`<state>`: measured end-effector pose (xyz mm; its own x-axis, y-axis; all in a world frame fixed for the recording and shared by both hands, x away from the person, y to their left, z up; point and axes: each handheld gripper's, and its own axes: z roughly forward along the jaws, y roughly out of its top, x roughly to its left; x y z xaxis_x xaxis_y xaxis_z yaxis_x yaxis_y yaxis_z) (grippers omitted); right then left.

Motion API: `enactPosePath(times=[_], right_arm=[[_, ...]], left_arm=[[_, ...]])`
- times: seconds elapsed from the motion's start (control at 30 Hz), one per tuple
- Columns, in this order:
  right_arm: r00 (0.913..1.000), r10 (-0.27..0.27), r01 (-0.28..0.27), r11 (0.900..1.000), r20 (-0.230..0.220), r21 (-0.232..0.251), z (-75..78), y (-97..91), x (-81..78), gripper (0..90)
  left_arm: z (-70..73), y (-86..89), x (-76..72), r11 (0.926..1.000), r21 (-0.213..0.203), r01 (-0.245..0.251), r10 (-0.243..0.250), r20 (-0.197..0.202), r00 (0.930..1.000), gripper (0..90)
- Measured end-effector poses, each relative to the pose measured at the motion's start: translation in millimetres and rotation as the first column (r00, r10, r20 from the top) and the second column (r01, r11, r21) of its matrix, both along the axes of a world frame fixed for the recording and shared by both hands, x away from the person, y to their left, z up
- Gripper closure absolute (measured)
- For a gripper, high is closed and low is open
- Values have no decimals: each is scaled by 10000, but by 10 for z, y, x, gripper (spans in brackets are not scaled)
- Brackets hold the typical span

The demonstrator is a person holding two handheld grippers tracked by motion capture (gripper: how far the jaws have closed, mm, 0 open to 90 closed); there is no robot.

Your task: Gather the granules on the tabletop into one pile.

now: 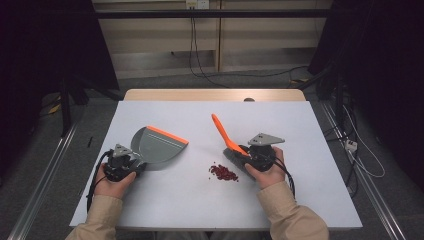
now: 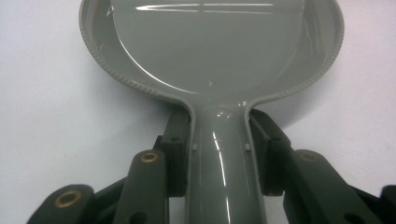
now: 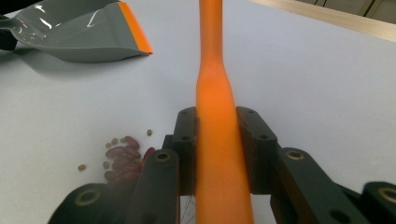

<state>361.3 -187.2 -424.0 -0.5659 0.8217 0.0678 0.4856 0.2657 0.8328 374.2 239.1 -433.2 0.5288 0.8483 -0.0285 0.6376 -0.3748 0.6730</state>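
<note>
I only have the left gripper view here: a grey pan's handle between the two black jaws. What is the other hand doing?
Observer: The right gripper is shut on the orange handle of a brush, which slants up and away from the hand in the high view.
Operator: Anything to sweep on the table?
Observer: Yes, a small pile of dark red beans lies on the white table, just left of the right gripper.
Operator: Does my pan face them?
Observer: The dustpan, held by the left gripper, has an orange lip that points right, toward the brush, but it sits apart from the beans, up and to their left.
</note>
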Motion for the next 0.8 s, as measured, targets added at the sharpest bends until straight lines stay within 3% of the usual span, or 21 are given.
enactPosePath(times=[0.27, 0.47, 0.63, 0.77, 0.8], right_arm=[[9998, -177, 177, 9998, 16, 122, -8, -14, -4, 715], [9997, -228, 227, 9996, 40, 153, -9, -12, -10, 716], [9997, -225, 224, 9995, 38, 208, -5, -12, -14, 716], [9992, -403, 403, 9989, 29, 233, -1, -25, -13, 717], [9991, -432, 431, 9988, 18, 229, -1, -30, -11, 717]], left_arm=[[96, 71, -83, 9977, -330, 587, -581, 194, 9981, 633], [197, 56, -204, 9877, -405, 1512, -1499, 344, 9881, 632], [241, 7, -345, 9672, -518, 2488, -2477, 258, 9685, 632], [221, -51, -429, 9429, -667, 3262, -3270, -3, 9450, 631], [219, -60, -440, 9404, -644, 3338, -3348, -58, 9423, 631]])
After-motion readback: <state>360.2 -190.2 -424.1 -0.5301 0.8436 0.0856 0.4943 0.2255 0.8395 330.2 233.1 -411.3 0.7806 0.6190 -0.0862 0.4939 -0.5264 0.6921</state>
